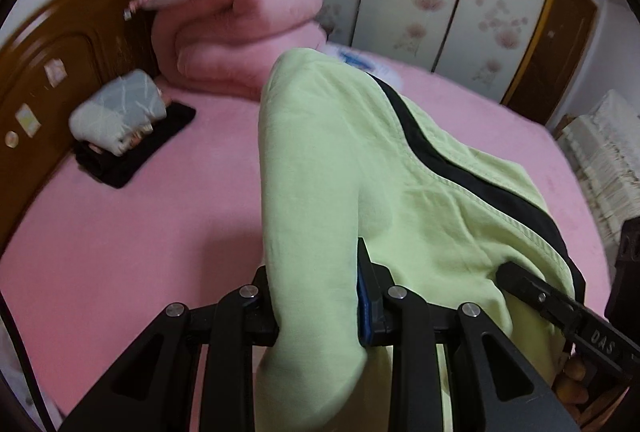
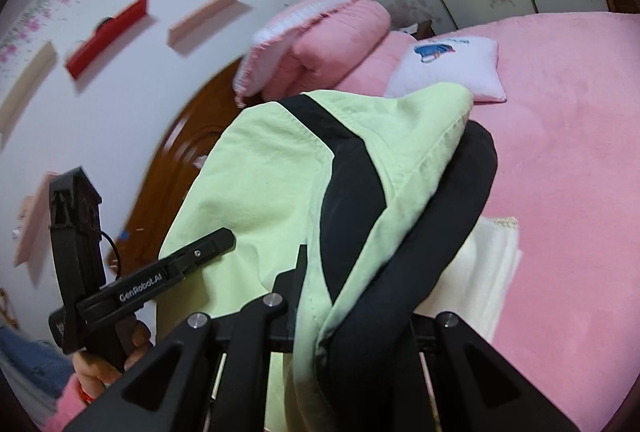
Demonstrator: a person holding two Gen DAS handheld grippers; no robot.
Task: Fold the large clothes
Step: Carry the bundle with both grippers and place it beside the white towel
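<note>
A light green garment (image 1: 340, 168) with a black stripe is being held up above the pink bed (image 1: 132, 216) by both tools. Its fabric is being pinched between the closed-in fingers of the left gripper (image 1: 318, 296), and another bunch of it is being clamped by the right gripper (image 2: 352, 312). A folded pink quilt (image 1: 248, 32) is being seen against the wooden headboard (image 1: 52, 44)

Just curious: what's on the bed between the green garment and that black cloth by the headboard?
Nothing but bare pink sheet, in the left wrist view, between the green garment and the black cloth.
</note>
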